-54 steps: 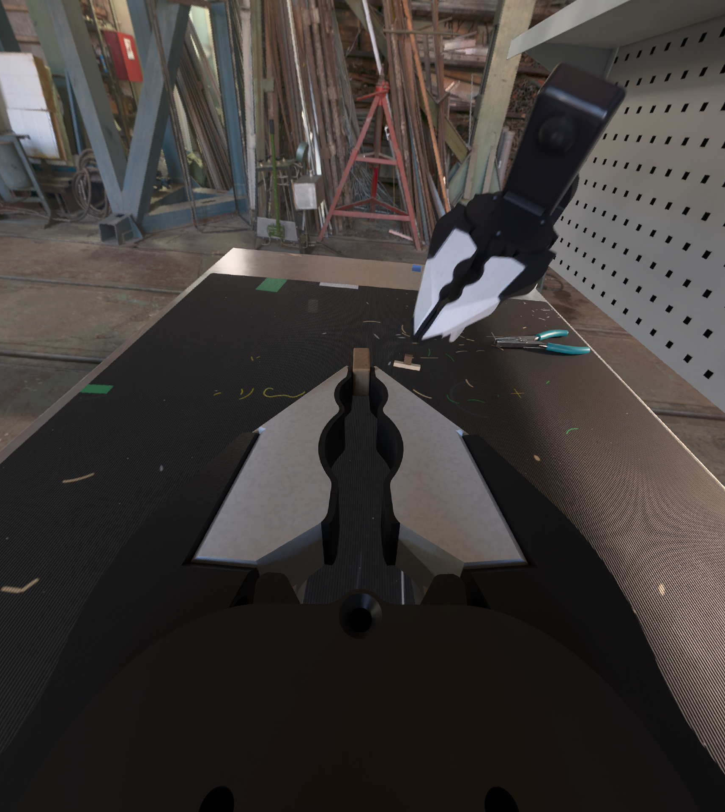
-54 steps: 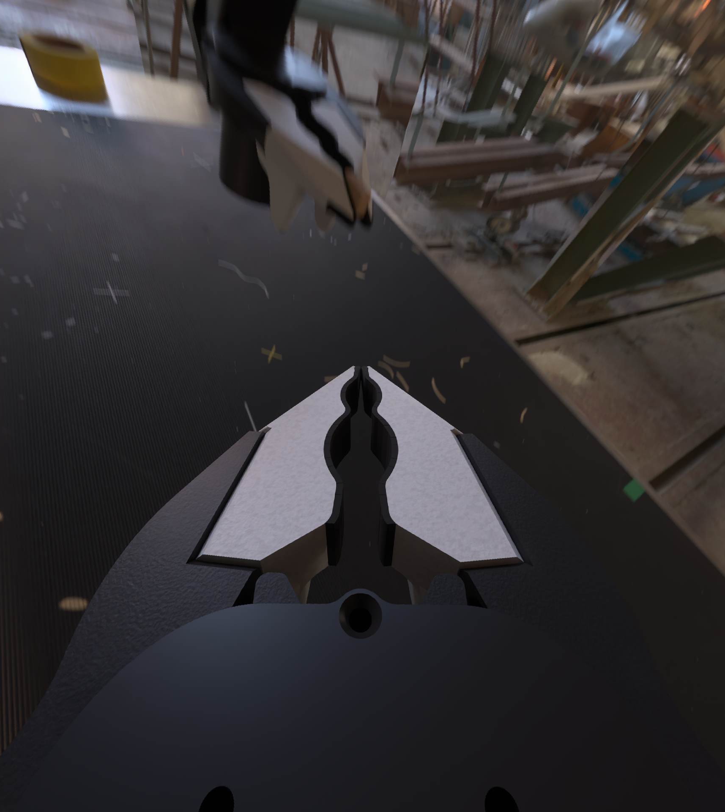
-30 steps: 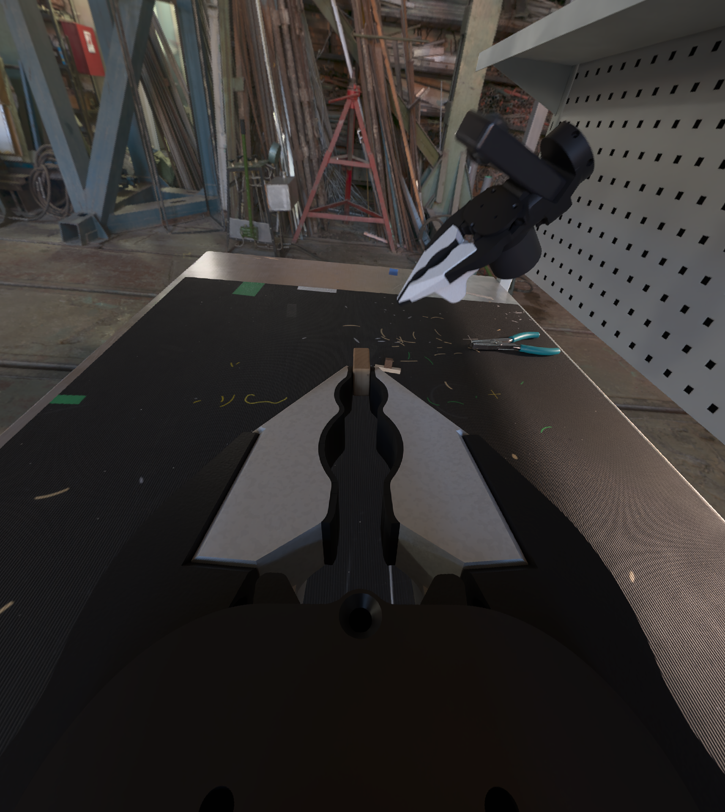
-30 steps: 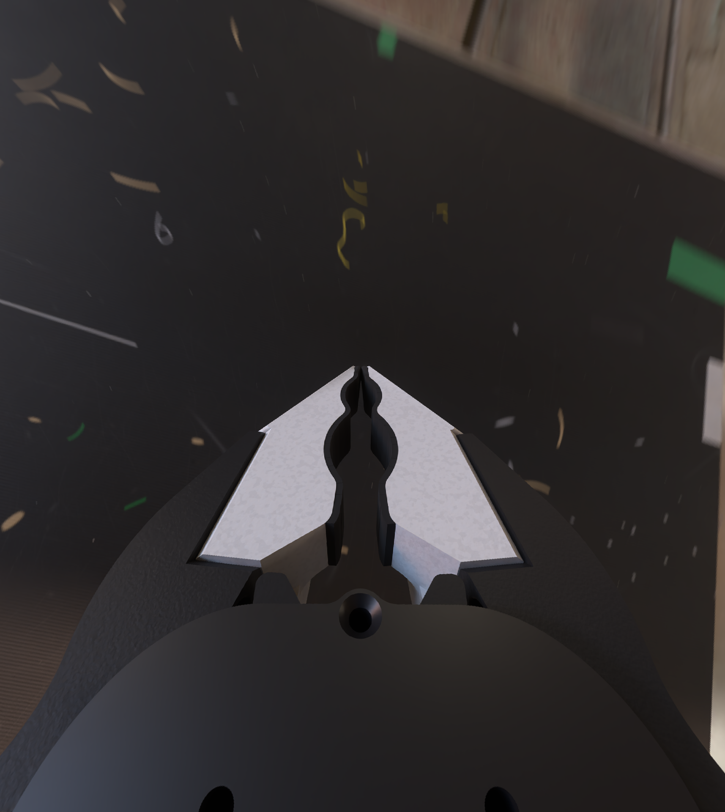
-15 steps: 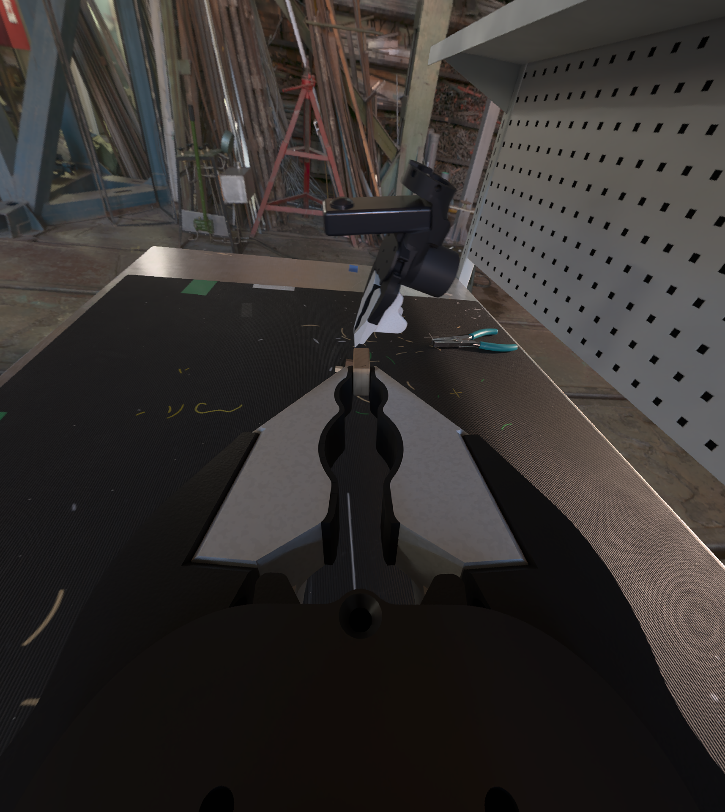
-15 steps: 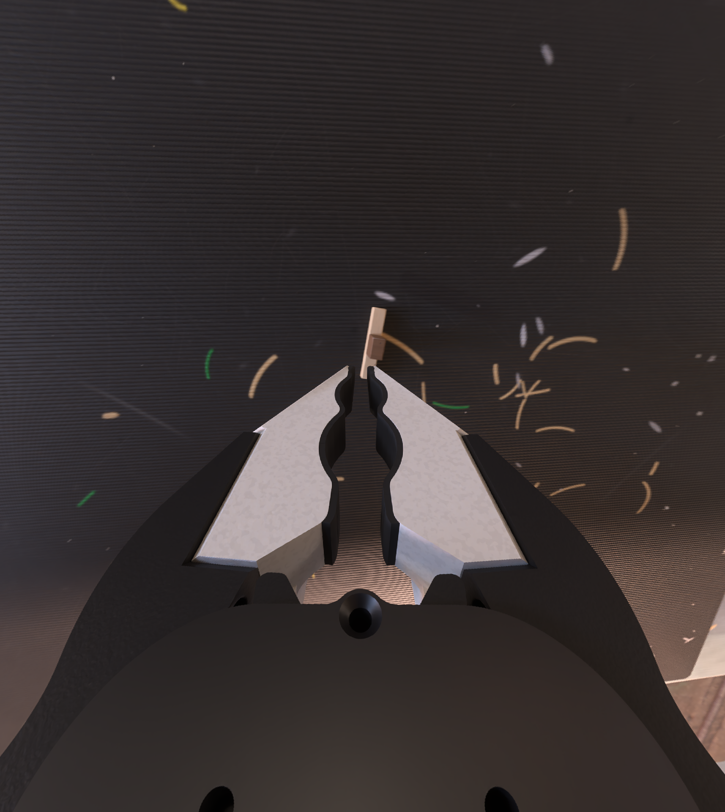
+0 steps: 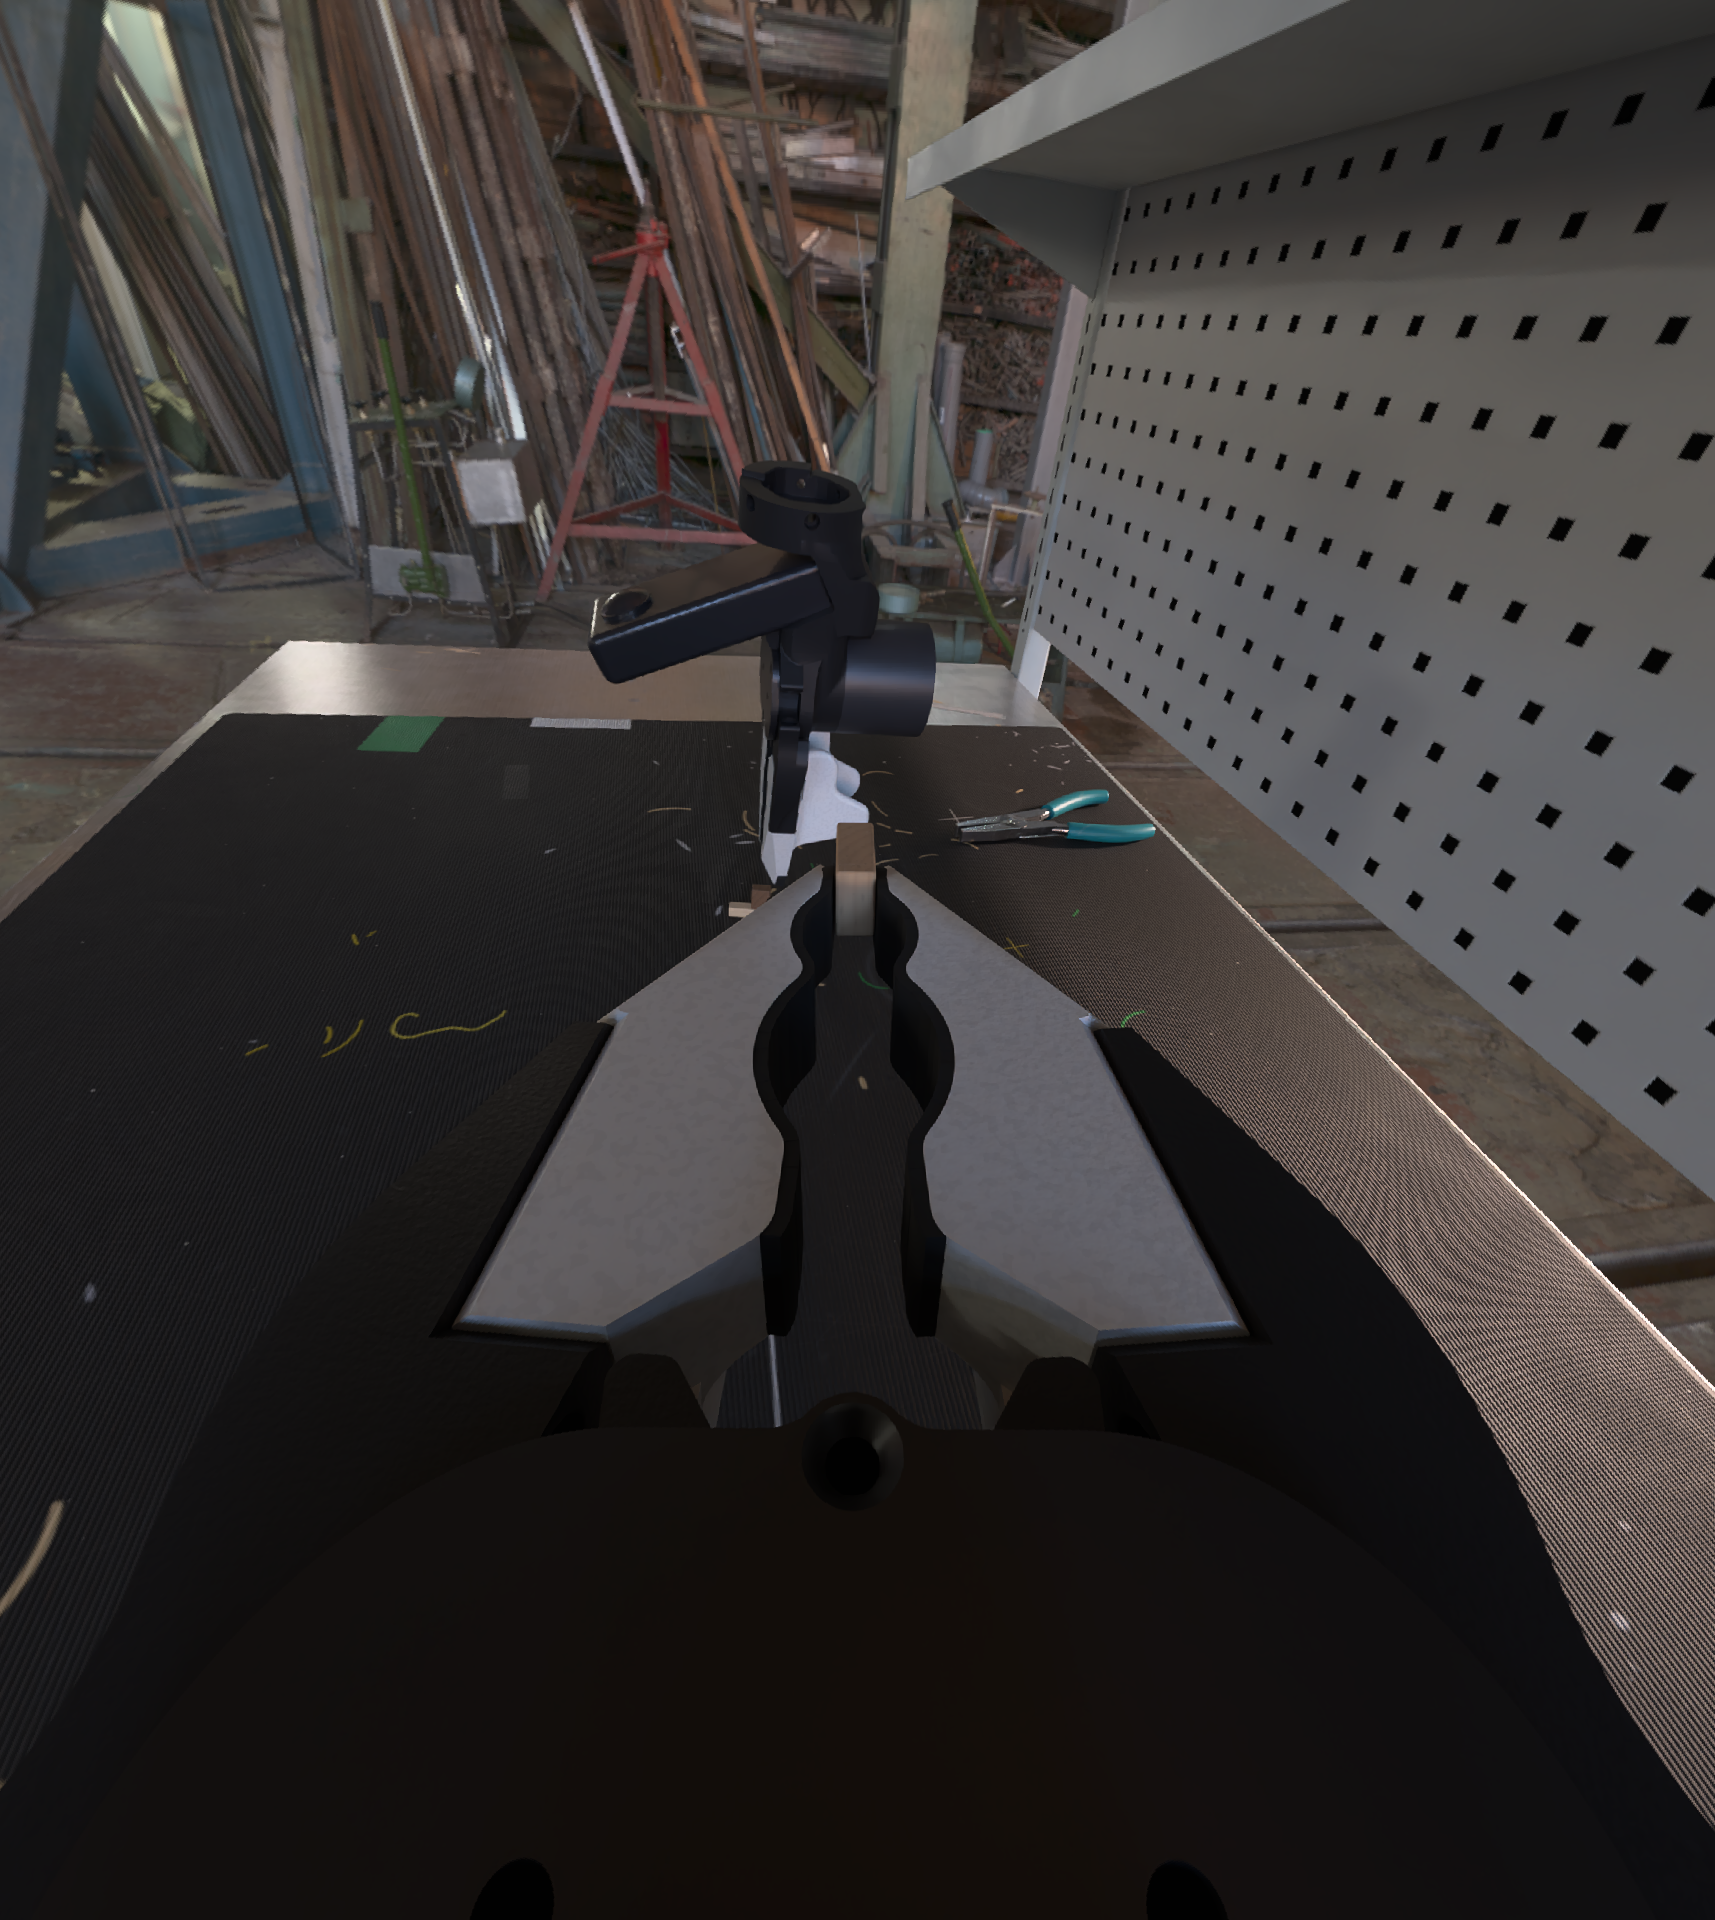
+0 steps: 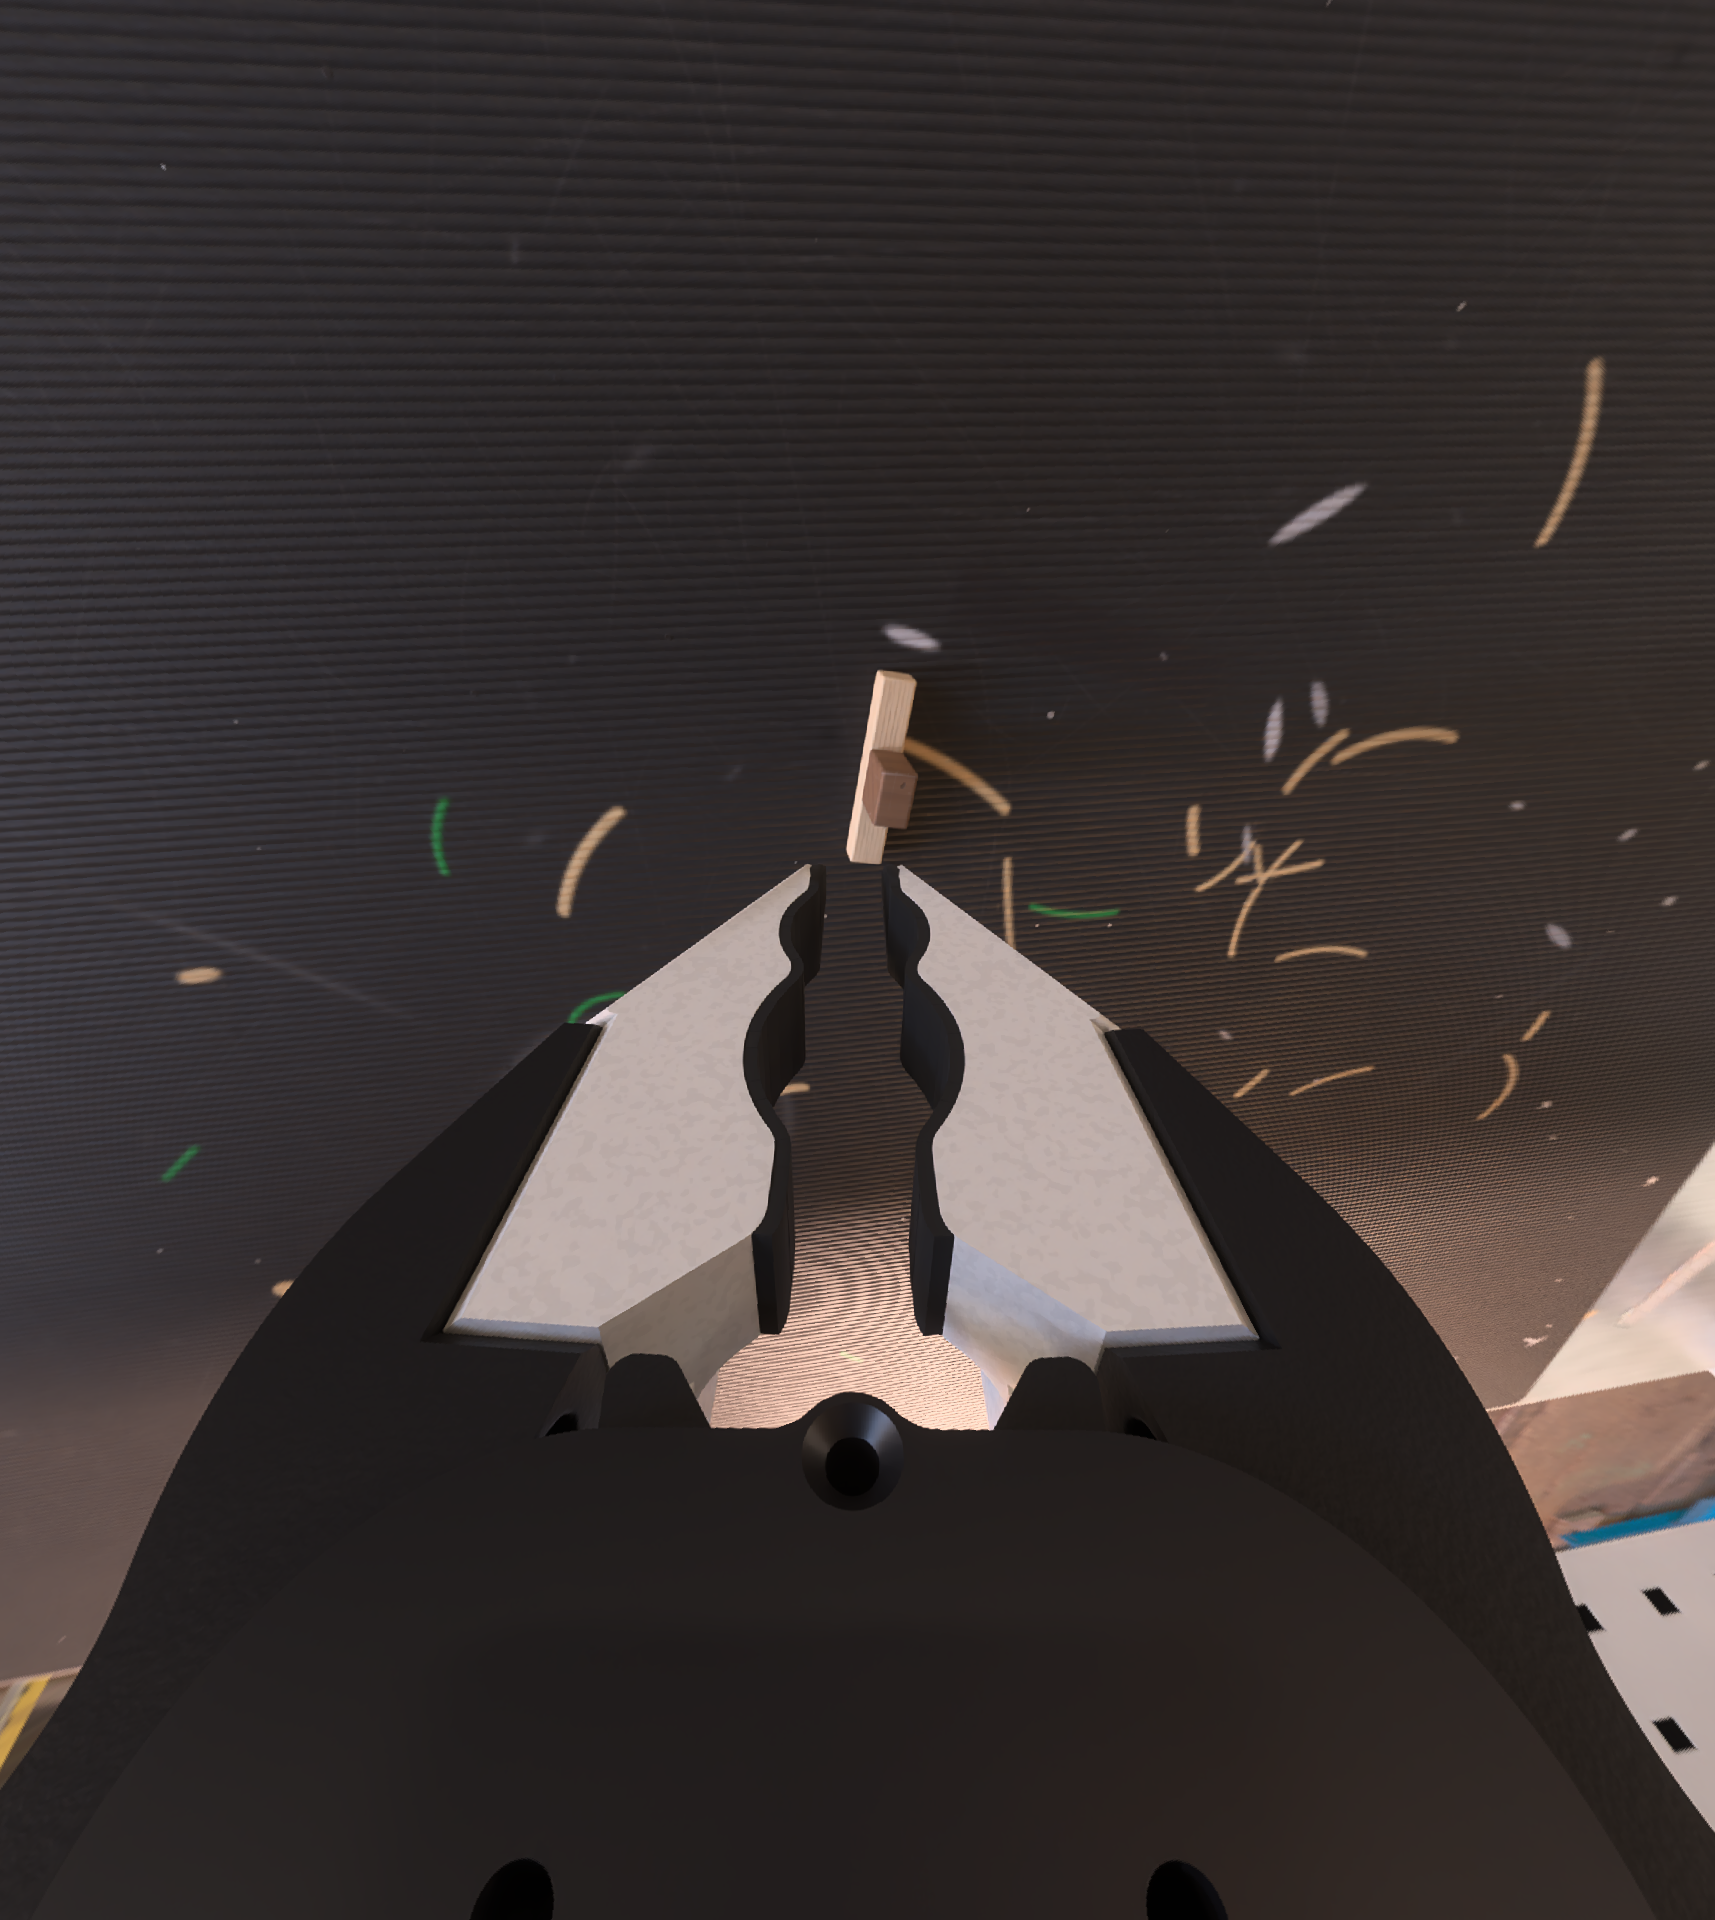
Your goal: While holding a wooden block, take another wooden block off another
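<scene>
My left gripper (image 7: 853,878) is shut on a small wooden block (image 7: 853,896), held upright at its tips above the black mat (image 7: 313,1039). In the right wrist view a pale wooden strip (image 8: 884,717) lies on the mat with a small brown wooden block (image 8: 886,787) on top of it. My right gripper (image 8: 853,878) is open and empty, pointing down, with its tips just short of the strip's near end. The right gripper also shows in the left wrist view (image 7: 780,857), just beyond and left of my held block; an end of the strip (image 7: 741,908) peeks out below it.
Teal-handled pliers (image 7: 1050,821) lie on the mat at the far right. A grey pegboard wall (image 7: 1455,623) with a shelf above runs along the table's right side. Wood shavings (image 8: 1268,873) are scattered around the stacked blocks. Green tape (image 7: 399,734) marks the far mat edge.
My right gripper has swung from facing sideways to pointing down over the stacked blocks, come closer to them, and opened its jaws. My left gripper has kept hold of its block.
</scene>
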`<act>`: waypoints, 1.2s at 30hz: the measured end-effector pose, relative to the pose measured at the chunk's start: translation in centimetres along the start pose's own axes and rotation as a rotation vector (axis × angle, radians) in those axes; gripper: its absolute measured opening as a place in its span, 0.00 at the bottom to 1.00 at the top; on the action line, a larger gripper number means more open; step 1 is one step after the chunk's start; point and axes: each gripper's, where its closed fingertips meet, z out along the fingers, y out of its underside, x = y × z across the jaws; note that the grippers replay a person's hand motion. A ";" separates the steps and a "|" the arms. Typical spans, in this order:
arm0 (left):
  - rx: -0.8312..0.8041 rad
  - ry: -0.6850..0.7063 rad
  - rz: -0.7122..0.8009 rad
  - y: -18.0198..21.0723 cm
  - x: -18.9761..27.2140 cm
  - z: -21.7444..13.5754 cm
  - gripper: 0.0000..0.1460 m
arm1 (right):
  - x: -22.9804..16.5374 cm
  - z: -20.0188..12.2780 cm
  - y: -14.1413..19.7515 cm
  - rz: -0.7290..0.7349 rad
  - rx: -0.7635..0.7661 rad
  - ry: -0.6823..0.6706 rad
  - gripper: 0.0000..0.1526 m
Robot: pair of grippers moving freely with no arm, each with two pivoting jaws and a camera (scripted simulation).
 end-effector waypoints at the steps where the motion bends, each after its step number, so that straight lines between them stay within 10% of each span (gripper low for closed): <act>1: 0.001 0.003 0.001 0.0 0.1 0.0 0.04 | 0.1 0.0 -0.1 -0.004 0.010 0.020 0.07; 36: 0.003 0.033 0.019 -0.5 1.4 0.2 0.04 | 0.9 2.5 -0.2 0.148 -0.012 -0.041 0.08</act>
